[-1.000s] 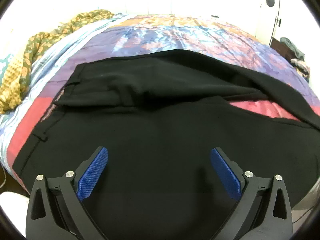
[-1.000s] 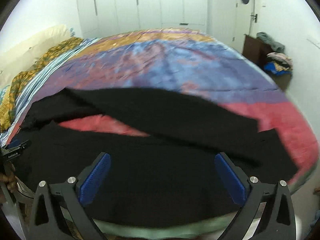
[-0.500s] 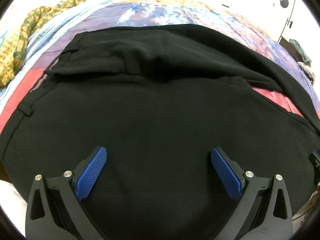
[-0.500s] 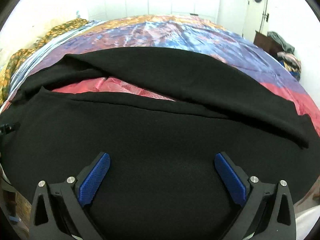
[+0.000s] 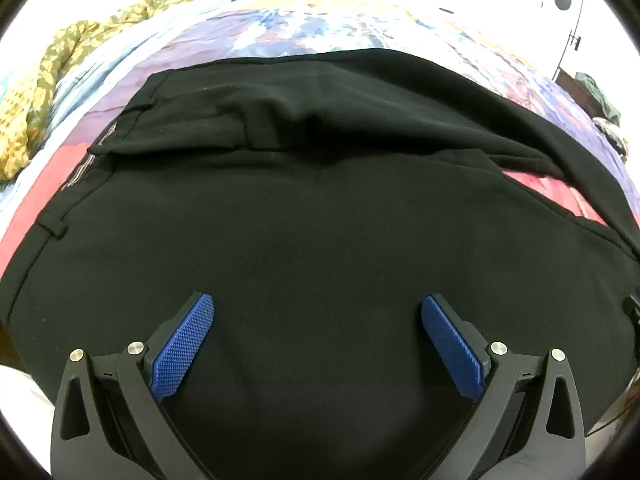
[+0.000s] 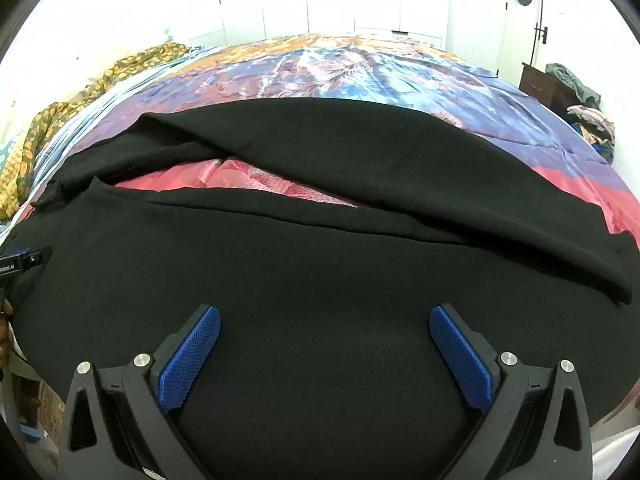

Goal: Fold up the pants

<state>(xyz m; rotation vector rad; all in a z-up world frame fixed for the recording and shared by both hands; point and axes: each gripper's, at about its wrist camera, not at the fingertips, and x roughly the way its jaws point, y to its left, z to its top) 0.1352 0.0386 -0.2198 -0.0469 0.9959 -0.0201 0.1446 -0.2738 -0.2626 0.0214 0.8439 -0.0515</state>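
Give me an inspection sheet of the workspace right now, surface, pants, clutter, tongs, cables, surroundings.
Surface: bed with a multicoloured bedspread, red band showing near the front edge.
Job's things: black pants spread flat, waistband at the left; the legs lie apart, with red bedspread showing between them.
Clutter: yellow-green patterned cloth bunched along the left side of the bed.
Tongs: left tongs open over the seat area; right tongs open over the near leg; neither holds cloth.
Cables: nothing seen.
Surroundings: white wardrobe doors, a door, a dark cabinet with clothes piled on it.
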